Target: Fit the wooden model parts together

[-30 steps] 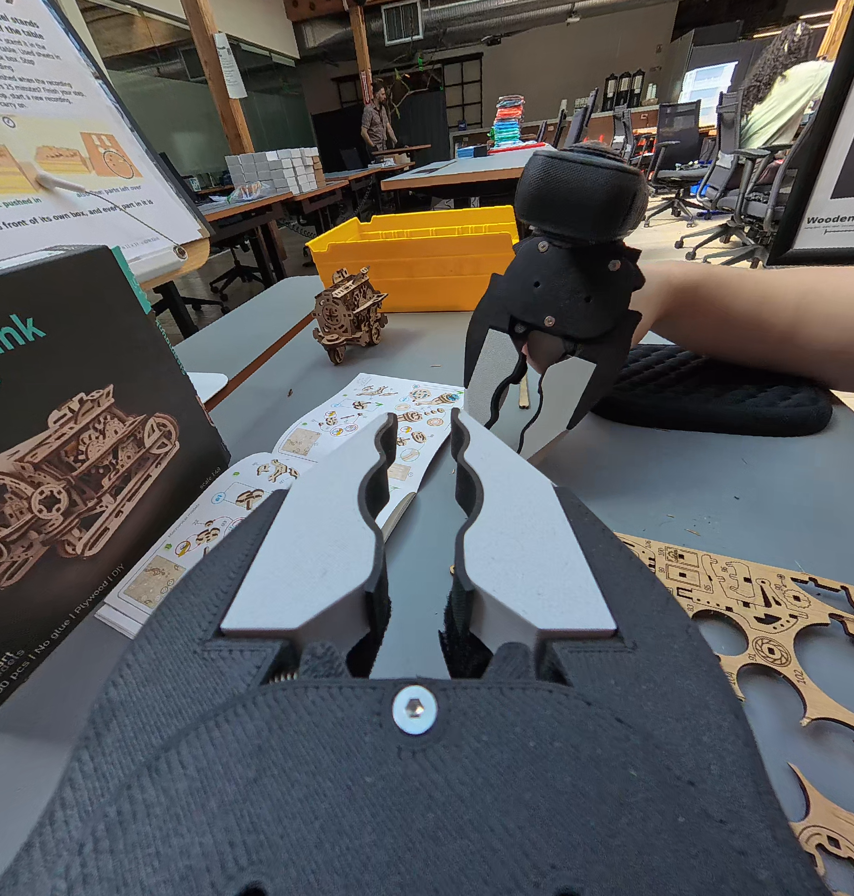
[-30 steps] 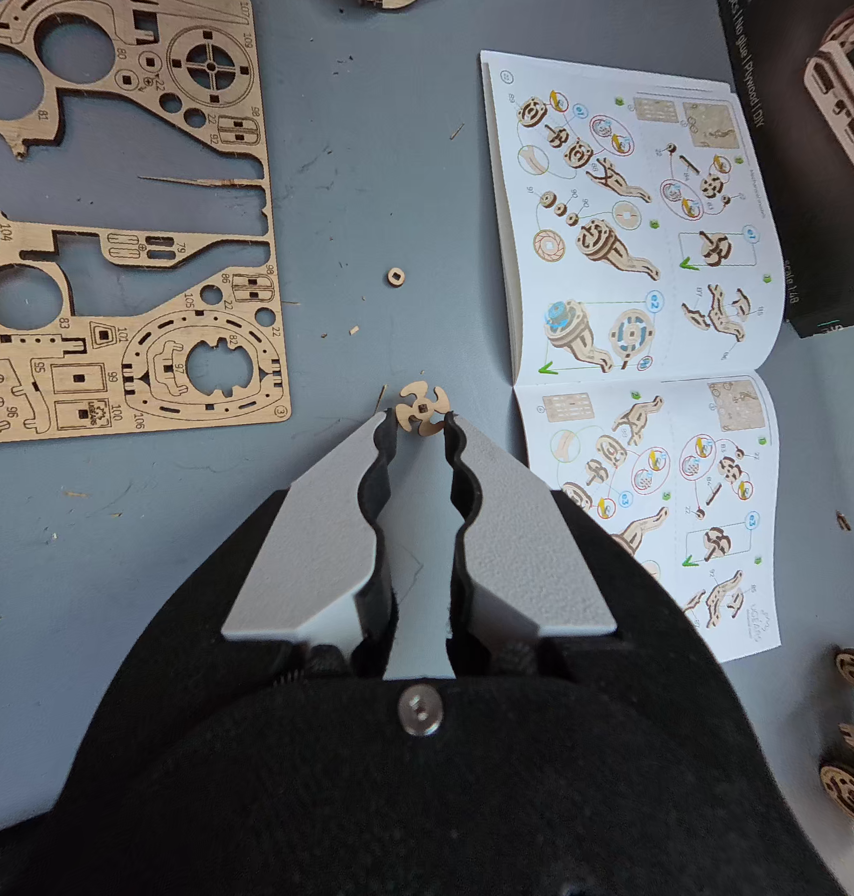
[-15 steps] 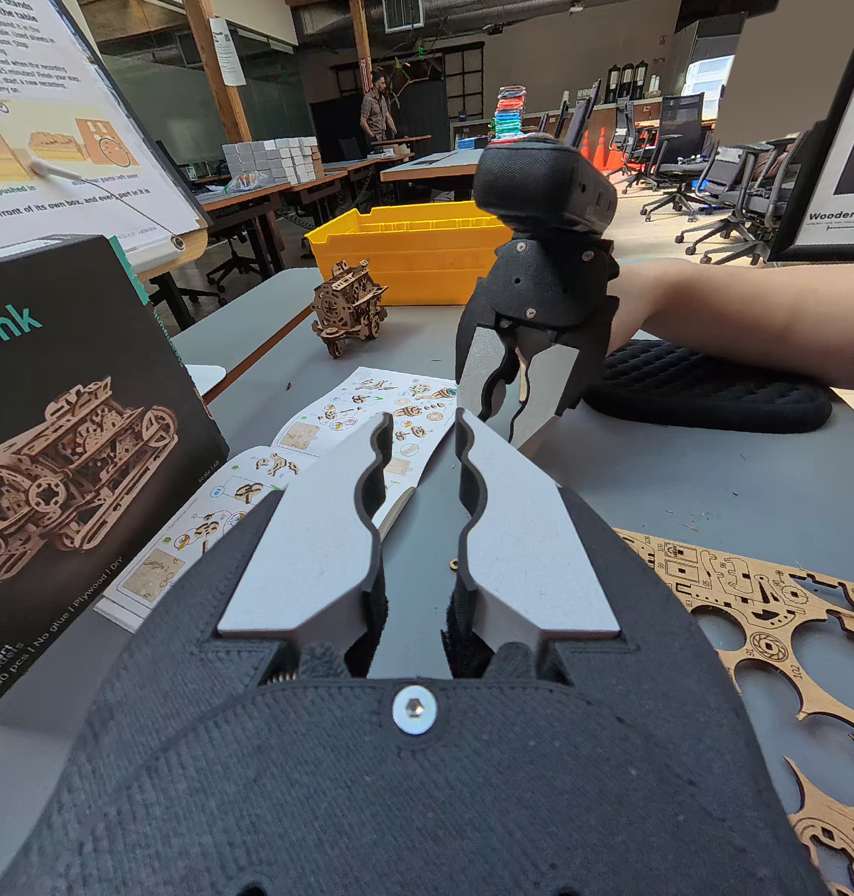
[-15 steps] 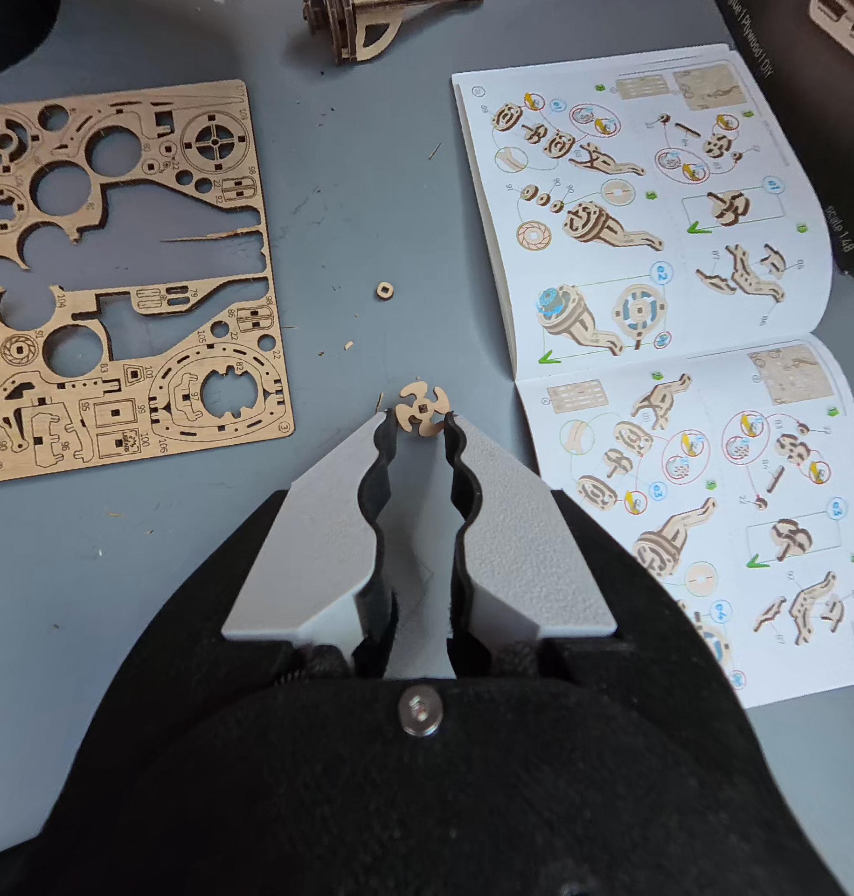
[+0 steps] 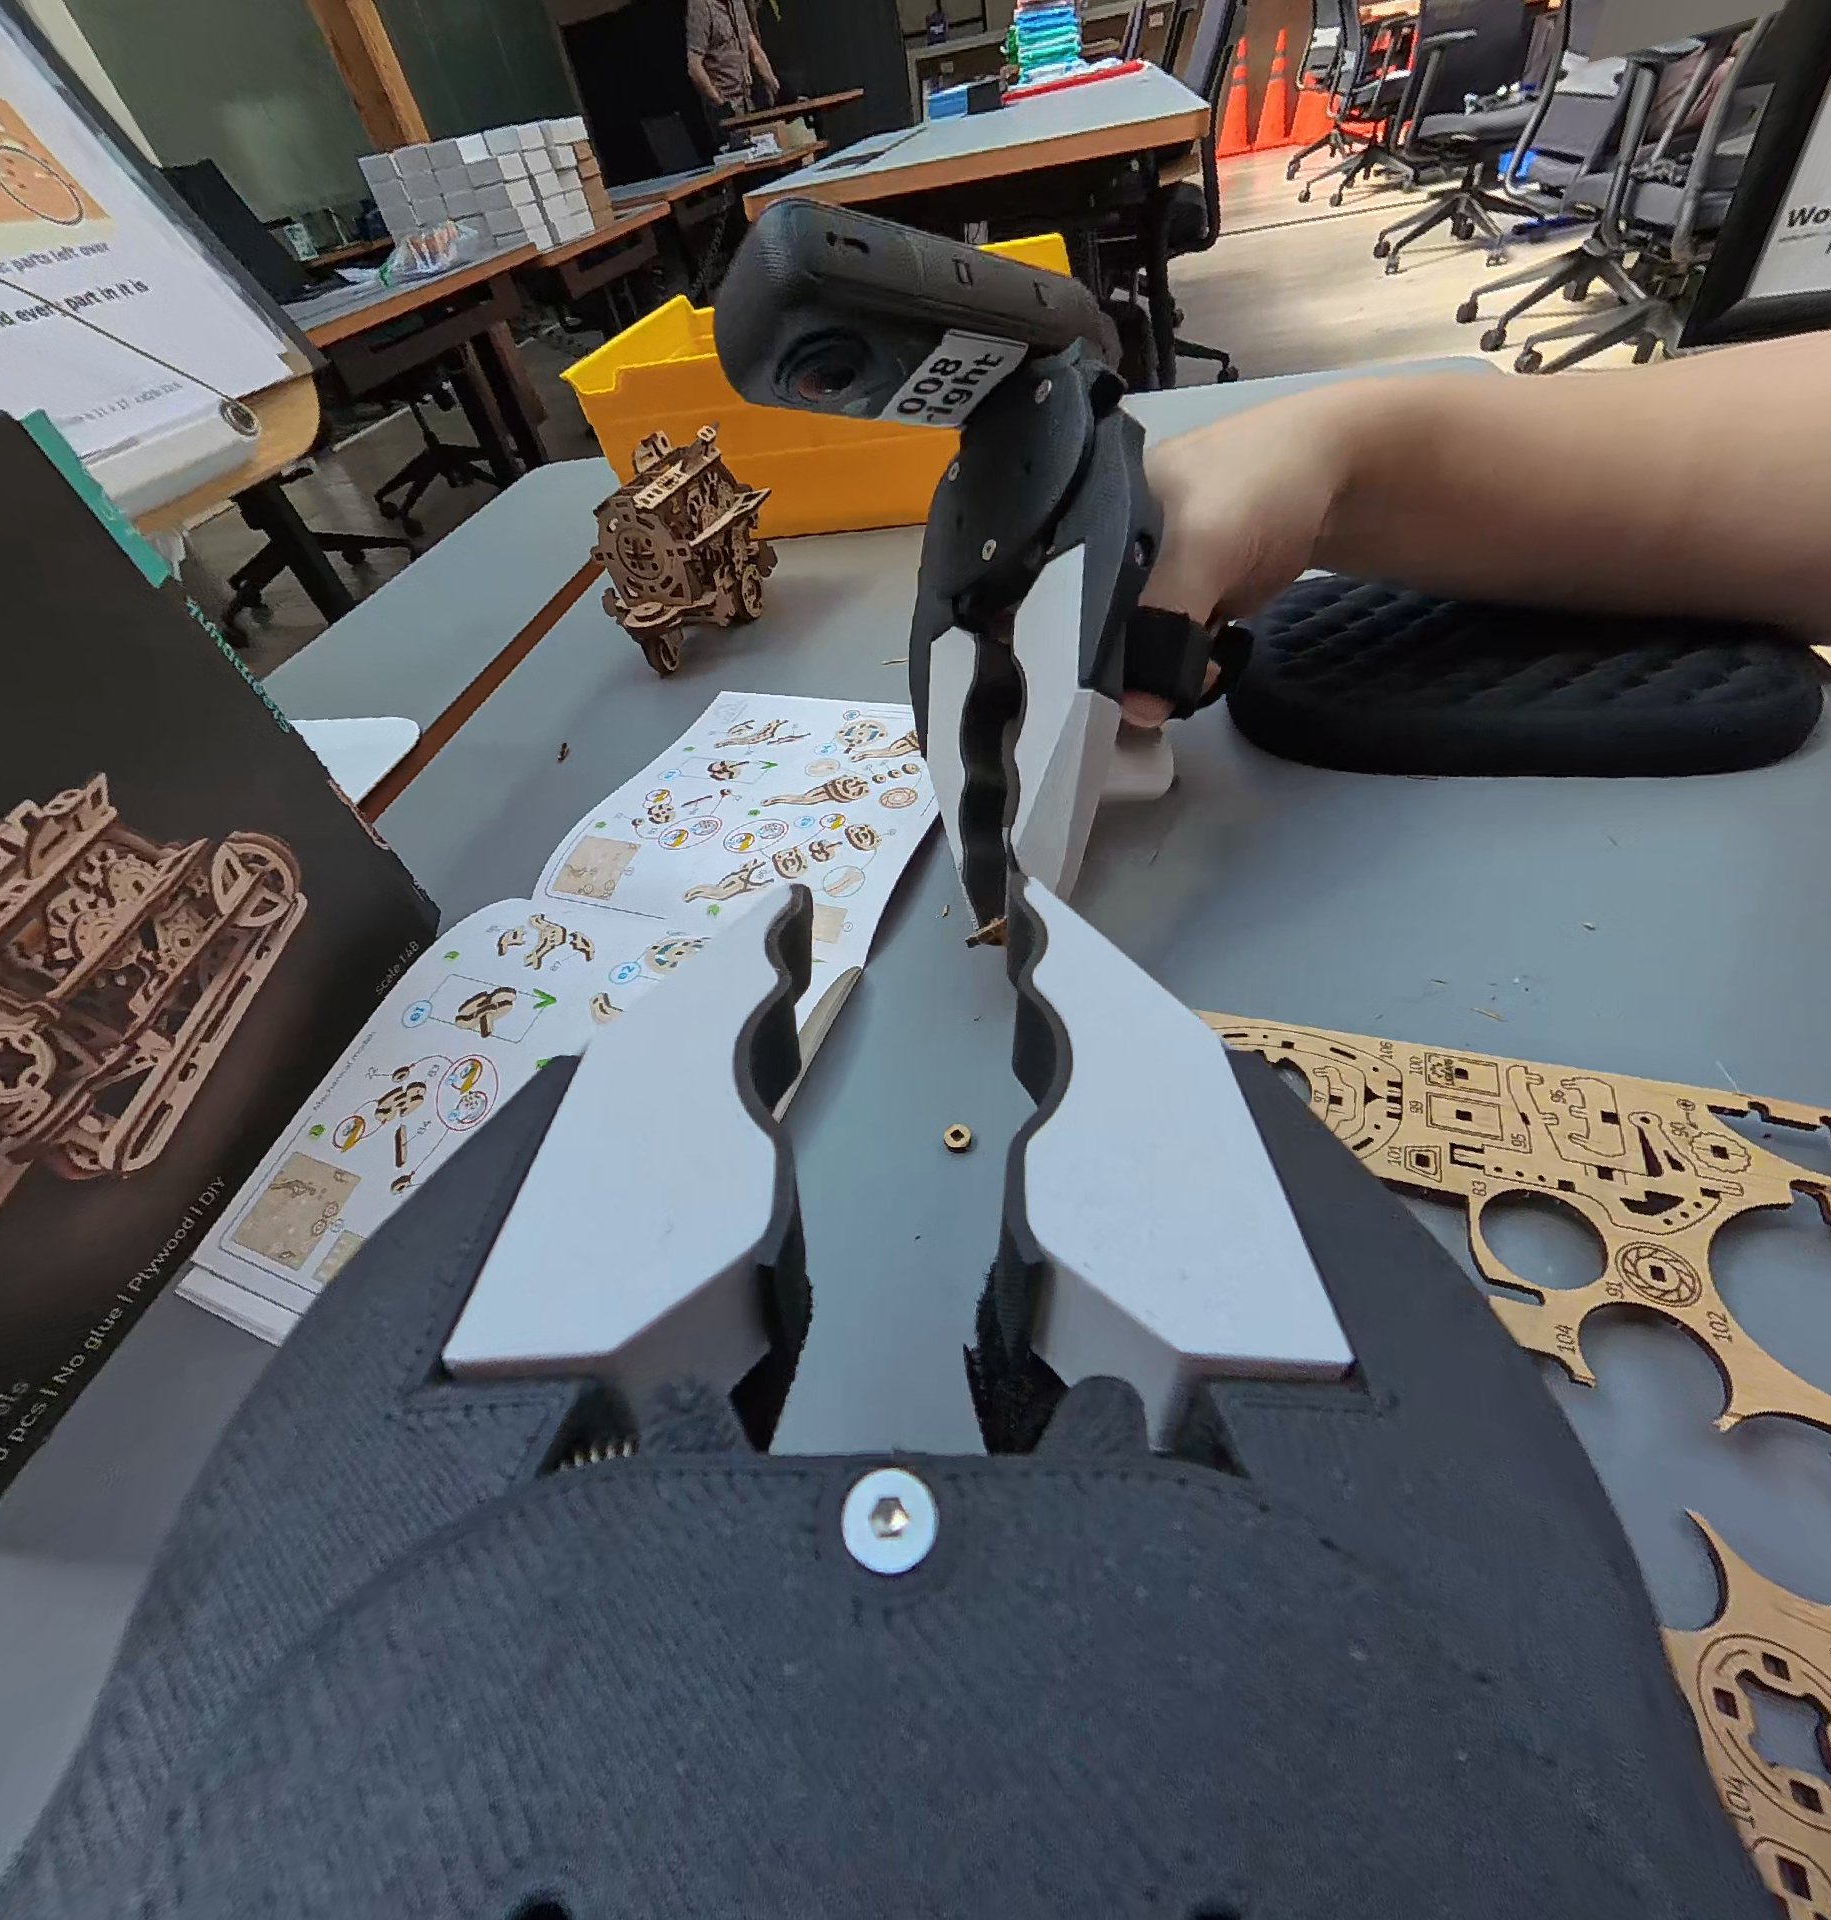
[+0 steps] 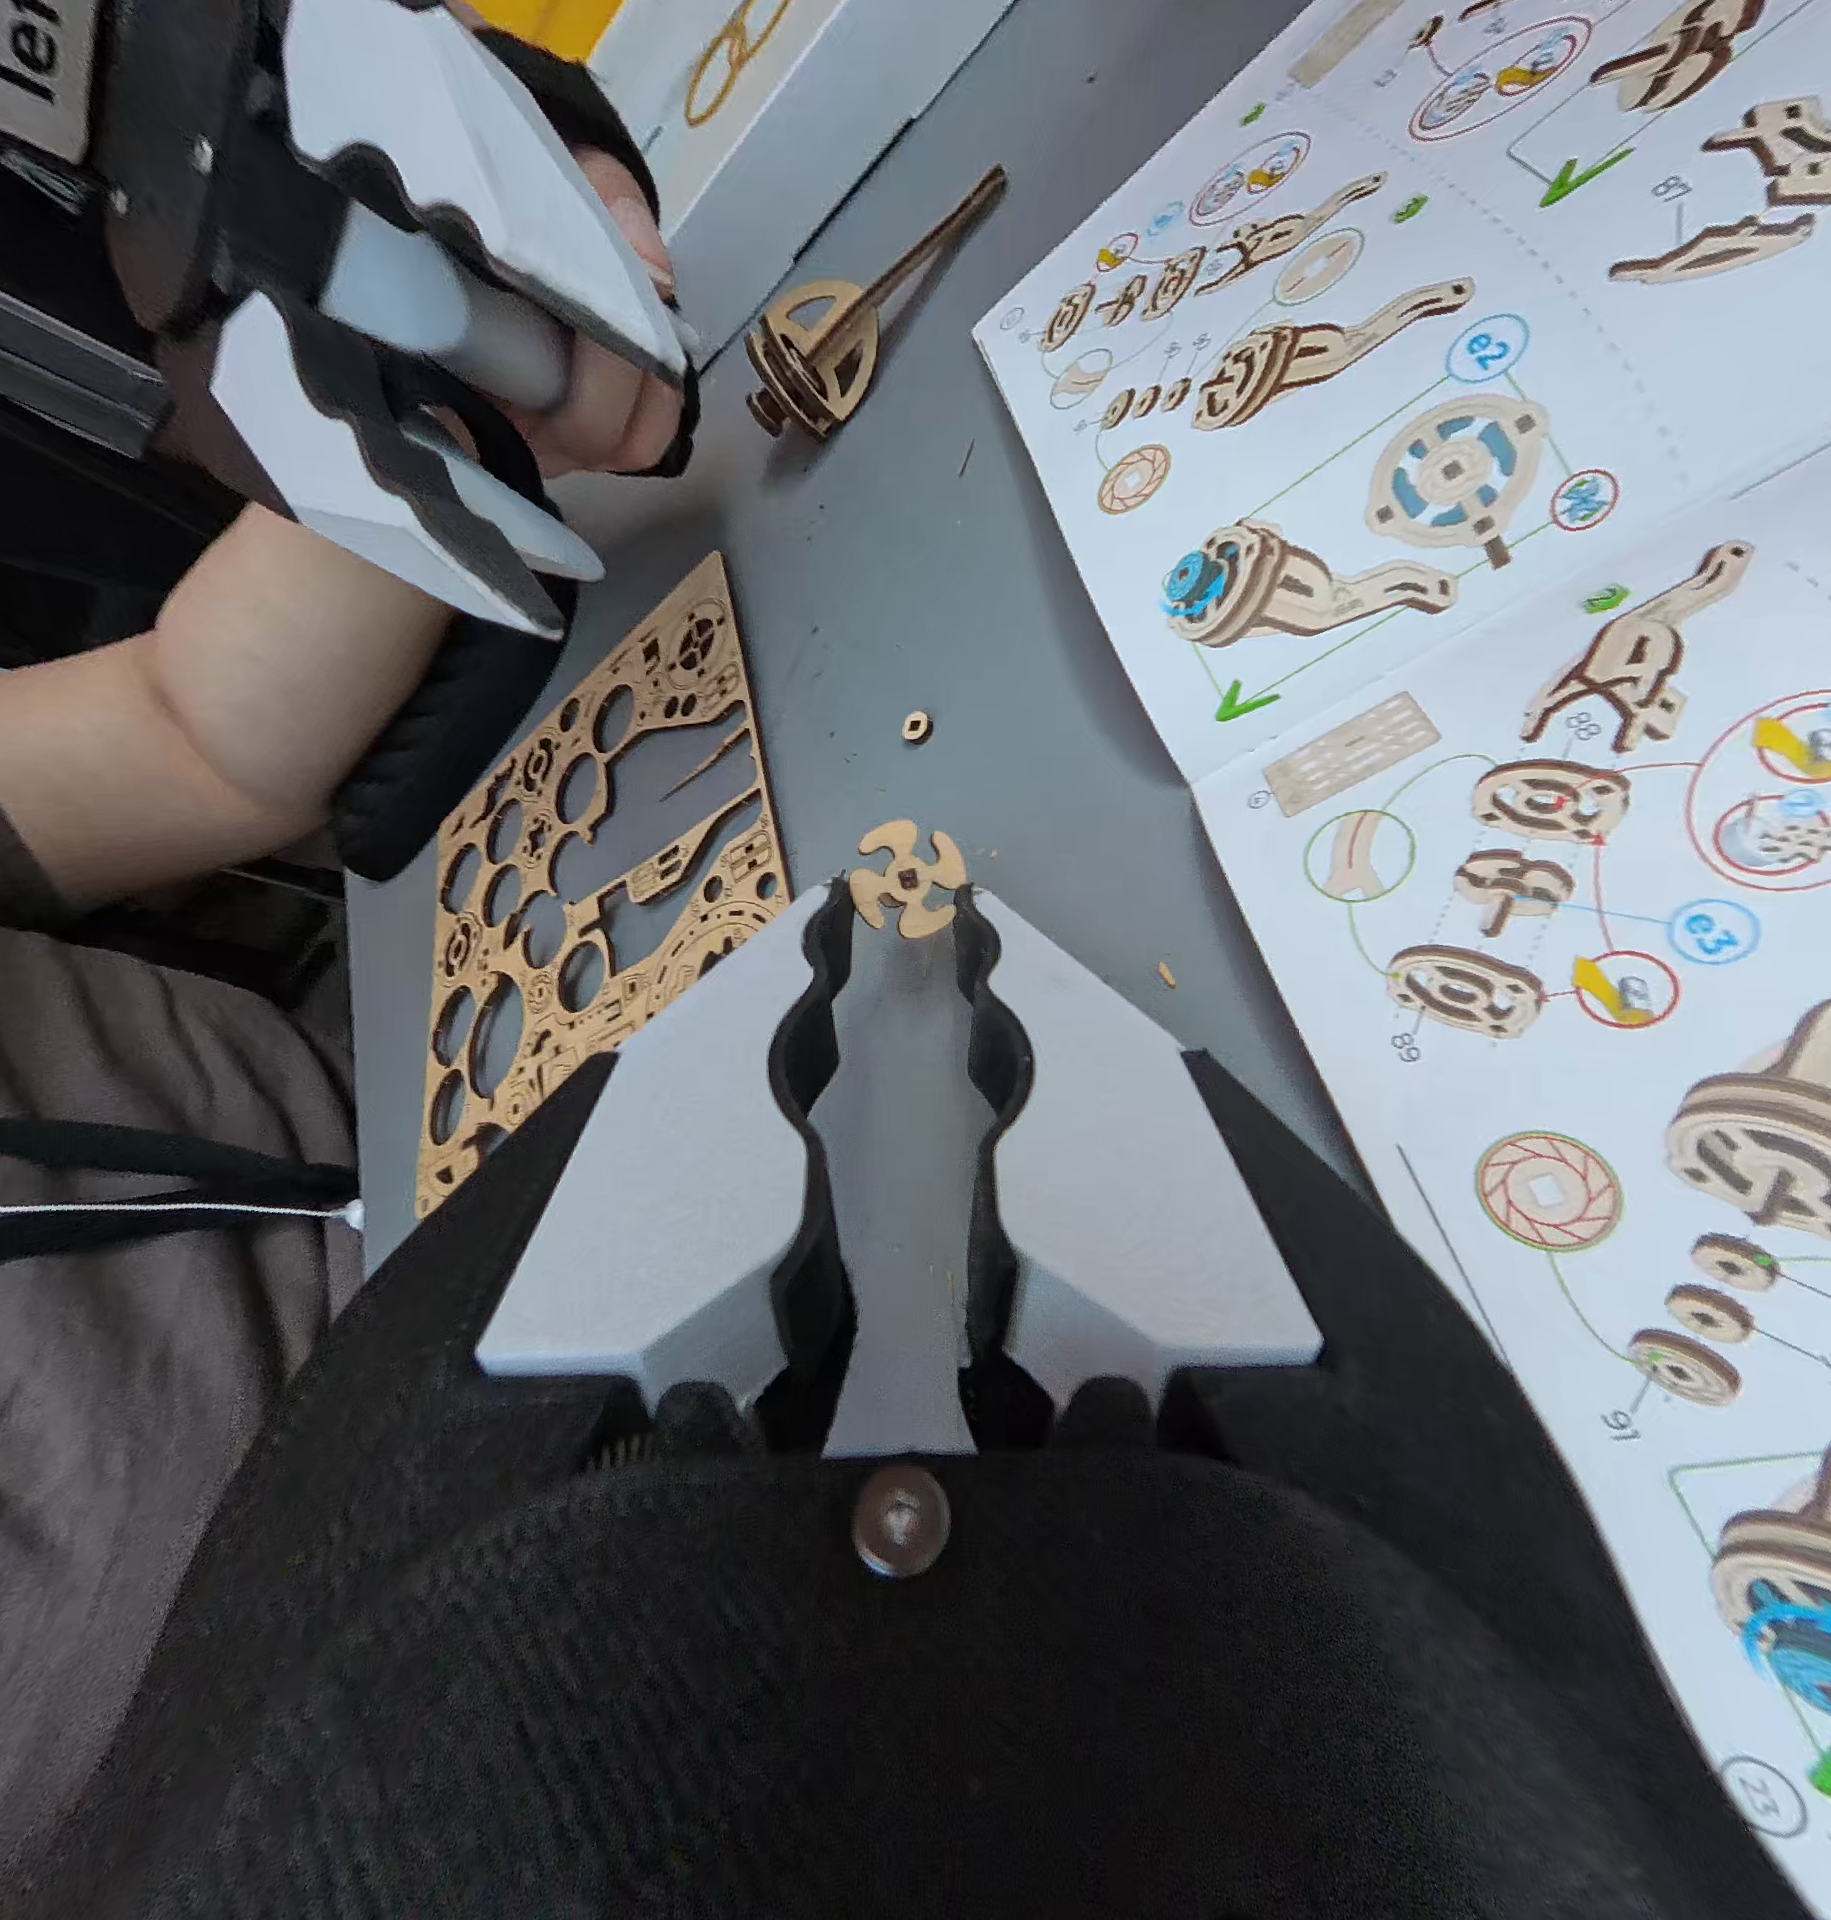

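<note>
Right gripper (image 6: 906, 902) first: my fingertips are pinched on a small four-lobed wooden rotor (image 6: 907, 876), held flat by its edges at the centre of the right wrist view, above the grey table (image 6: 890, 582). Just past it, a tiny wooden ring (image 6: 917, 726) lies loose on the table, a little above centre. To the left, the punched-out plywood sheet (image 6: 589, 831) lies flat, with an open instruction booklet (image 6: 1462, 623) filling the right side of that frame. Further up, near top centre, a wheel-and-stick assembly (image 6: 838, 332) rests on the table, just beside my left gripper (image 6: 620, 457), which comes in from the upper left with its fingers parted and nothing between them. Switching to the left wrist view: my left fingers (image 5: 641, 1164) stand moderately apart in the lower middle, holding nothing, and the ring (image 5: 957, 1138) shows on the table in the gap between them. Right beyond their tips the right gripper (image 5: 994, 914) points down at centre frame, the rotor (image 5: 987, 932) just a sliver at its tip. The sheet (image 5: 1513, 1143) lies lower right, the black box (image 5: 142, 987) stands at left. Further back, a black cushion (image 5: 1513, 686) sits under my forearm at right, a finished wooden model (image 5: 682, 545) stands upper centre-left, and a yellow bin (image 5: 786, 436) is behind it.
</note>
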Action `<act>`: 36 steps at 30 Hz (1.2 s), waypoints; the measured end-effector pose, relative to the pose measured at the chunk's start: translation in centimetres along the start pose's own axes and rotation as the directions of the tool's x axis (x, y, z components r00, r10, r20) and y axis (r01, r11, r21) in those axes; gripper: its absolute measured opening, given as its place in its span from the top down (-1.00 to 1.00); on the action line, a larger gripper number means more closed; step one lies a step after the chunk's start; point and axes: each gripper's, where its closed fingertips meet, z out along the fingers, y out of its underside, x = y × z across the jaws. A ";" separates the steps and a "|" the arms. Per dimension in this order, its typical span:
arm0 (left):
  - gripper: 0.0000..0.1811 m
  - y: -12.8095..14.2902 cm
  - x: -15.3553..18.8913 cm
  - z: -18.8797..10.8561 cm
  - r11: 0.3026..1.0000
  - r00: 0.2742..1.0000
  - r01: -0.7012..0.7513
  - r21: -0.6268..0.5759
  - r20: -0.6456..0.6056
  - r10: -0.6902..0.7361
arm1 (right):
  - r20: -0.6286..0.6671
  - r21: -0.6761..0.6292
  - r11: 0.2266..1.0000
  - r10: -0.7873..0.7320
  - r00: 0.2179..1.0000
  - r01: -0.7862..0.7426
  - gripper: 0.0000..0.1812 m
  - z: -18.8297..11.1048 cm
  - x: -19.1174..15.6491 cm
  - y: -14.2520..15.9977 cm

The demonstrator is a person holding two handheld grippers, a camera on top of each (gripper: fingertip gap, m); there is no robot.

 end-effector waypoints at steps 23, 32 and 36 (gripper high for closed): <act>0.66 -2.7 7.8 1.9 0.999 0.955 0.002 0.043 -0.295 0.011 | 0.620 -0.092 0.973 0.222 0.753 -0.212 0.80 -3.7 -8.4 1.1; 0.63 -1.4 9.3 2.6 0.997 0.944 -0.081 -0.014 -0.321 0.072 | 0.628 -0.134 0.975 0.222 0.745 -0.178 0.80 -3.1 -9.2 1.8; 0.67 -1.1 9.2 2.7 0.996 0.946 -0.085 -0.019 -0.317 0.075 | 0.612 -0.137 0.975 0.222 0.759 -0.174 0.80 -2.8 -9.1 1.9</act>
